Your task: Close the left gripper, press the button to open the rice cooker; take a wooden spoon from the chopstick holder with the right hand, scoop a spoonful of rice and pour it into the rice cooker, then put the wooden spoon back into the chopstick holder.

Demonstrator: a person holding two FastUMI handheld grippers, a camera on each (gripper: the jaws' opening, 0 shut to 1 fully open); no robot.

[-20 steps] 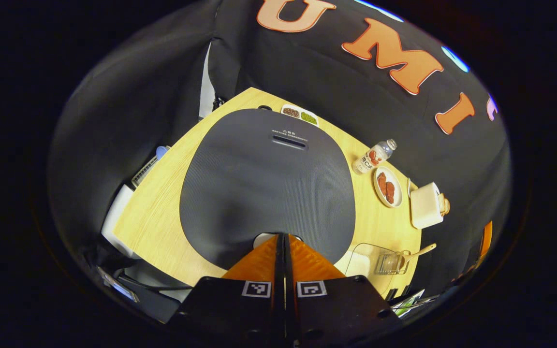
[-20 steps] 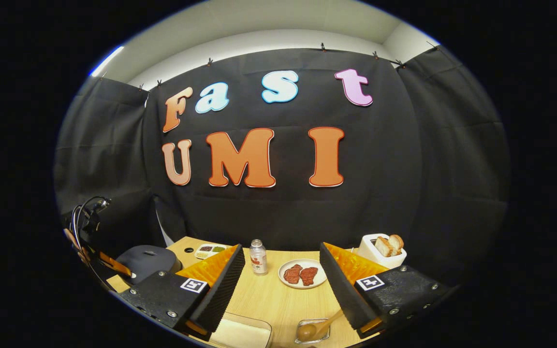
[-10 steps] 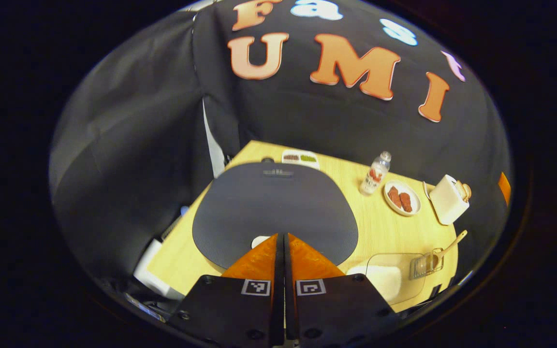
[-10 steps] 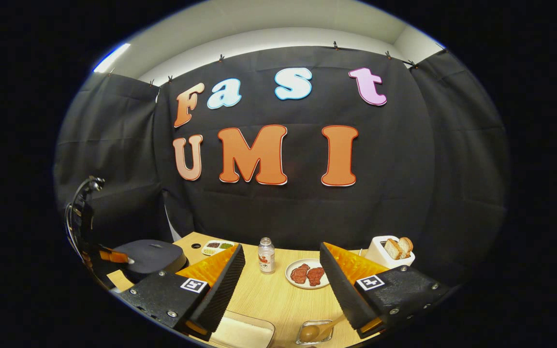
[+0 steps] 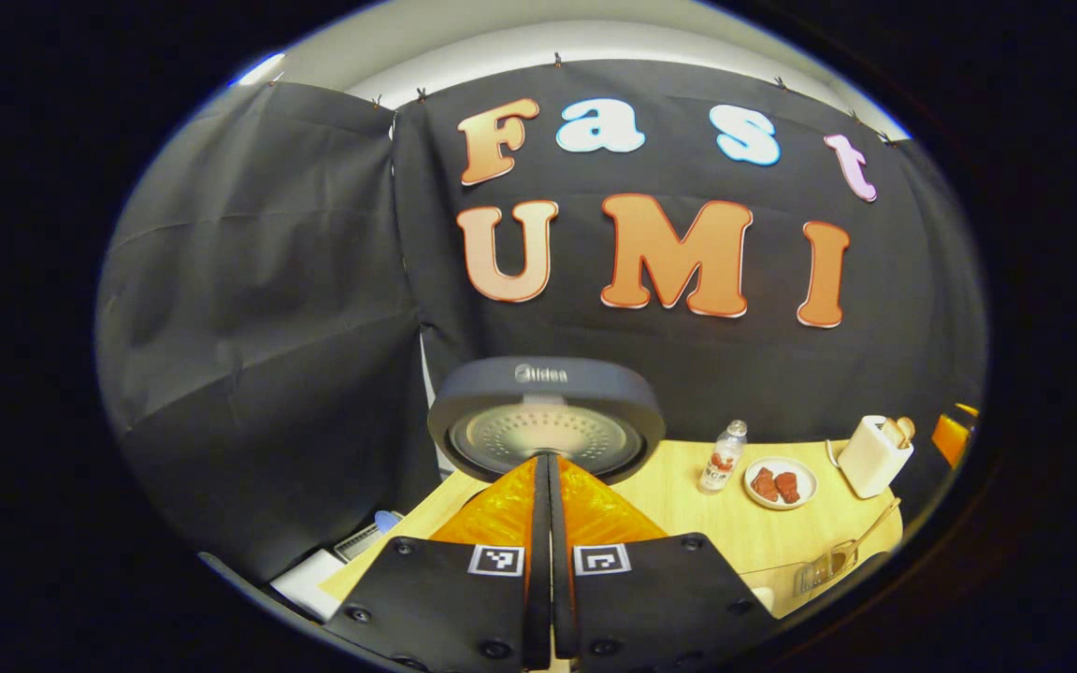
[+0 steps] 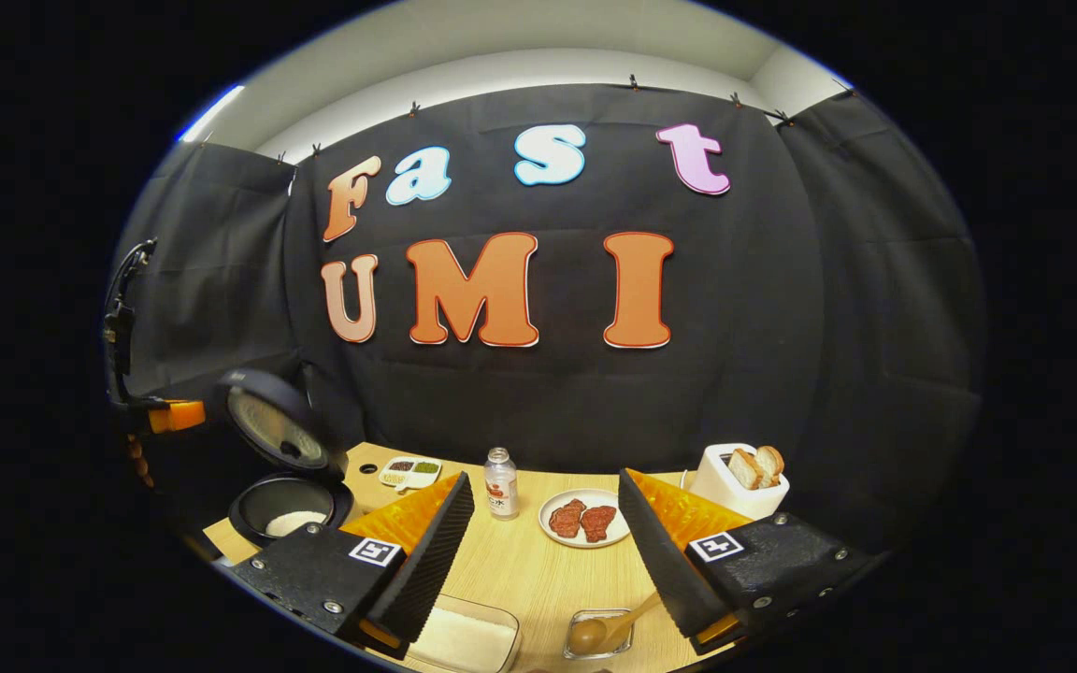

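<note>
The cooker [image 6: 288, 500] stands at the desk's [image 6: 538, 584] left end with its lid [image 6: 275, 425] swung up, and pale rice shows in the pot. In the left gripper view the raised lid [image 5: 546, 416] faces the camera, its inner plate showing, just past the left tool [image 5: 549, 467], whose fingers are clenched together on nothing. In the right gripper view that left tool [image 6: 165, 416] hangs left of the lid.

The right tool [image 6: 546, 551] is released, fingers wide apart, above the desk's near edge. Below it the spoon [image 6: 599, 631] leans in the clear holder [image 6: 595, 637], bowl down, handle slanting up to the right. Left of the holder sits a clear tub [image 6: 464, 637] of rice.

Farther back stand a bottle [image 6: 500, 483], a plate [image 6: 585, 519] with two reddish pieces, a toaster [image 6: 739, 481] holding bread, and a small dish [image 6: 410, 472] of grains behind the cooker.
</note>
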